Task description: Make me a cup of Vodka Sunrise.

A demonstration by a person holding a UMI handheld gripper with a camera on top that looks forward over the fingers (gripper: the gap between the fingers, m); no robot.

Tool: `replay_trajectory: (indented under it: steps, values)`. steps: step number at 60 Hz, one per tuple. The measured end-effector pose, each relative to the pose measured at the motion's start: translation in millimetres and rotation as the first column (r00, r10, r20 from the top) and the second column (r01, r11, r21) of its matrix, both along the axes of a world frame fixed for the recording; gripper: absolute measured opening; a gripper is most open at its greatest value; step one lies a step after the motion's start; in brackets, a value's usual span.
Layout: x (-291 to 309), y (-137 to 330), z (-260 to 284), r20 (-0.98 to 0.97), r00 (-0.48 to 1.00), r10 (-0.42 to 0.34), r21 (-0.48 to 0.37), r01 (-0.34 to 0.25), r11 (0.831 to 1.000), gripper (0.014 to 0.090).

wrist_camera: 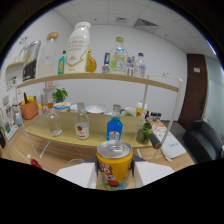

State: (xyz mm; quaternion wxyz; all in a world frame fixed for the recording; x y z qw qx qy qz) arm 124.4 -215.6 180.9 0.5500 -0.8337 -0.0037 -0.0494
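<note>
The gripper (114, 175) held a yellow-orange drink can (114, 170) upright between its two white fingers (75, 175), both of which appeared to press against its sides, so the can hung clear of the counter with its unopened silver top facing up. It was probably orange juice or soda, the mixer a Vodka Sunrise needs, and kept level so it could be carried without tipping. Just ahead of the fingers, slightly to one side, the rim of a clear glass (75, 162) showed, likely the cup meant to receive the drink. Beyond the fingers stood a two-tier wooden shelf (100, 76); on its lower board, a small clear bottle with a red label (81, 125) and a blue bottle (114, 128) sat side by side, with another clear bottle (53, 122) further off and green limes (143, 134) at the other end. The upper tier carried a tall white bottle (79, 47) among others. The spirit seemed untouched, so the drink looked barely begun.
</note>
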Motion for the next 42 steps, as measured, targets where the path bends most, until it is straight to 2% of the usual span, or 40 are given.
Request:
replay_trajectory:
  steps: [9,19,29,38,42]
  values:
    - [-2.2,8.0,7.5,0.326,0.942,0.083,-0.012,-0.084,0.996,0.0511]
    - [-9.4,16.9,16.3,0.656,0.734,0.176,-0.065,-0.178,0.982,0.0509]
    - [-22.0,20.8,22.0,0.880,0.399,0.258,-0.159,-0.265,0.951,0.0508]
    - [-31.1,21.7,14.8,0.950,0.029,0.310,-0.289,-0.287,0.913,0.0512]
    - [-32.9,23.8,15.2,0.949,-0.087,0.304,-0.317,-0.281,0.906,0.0510]
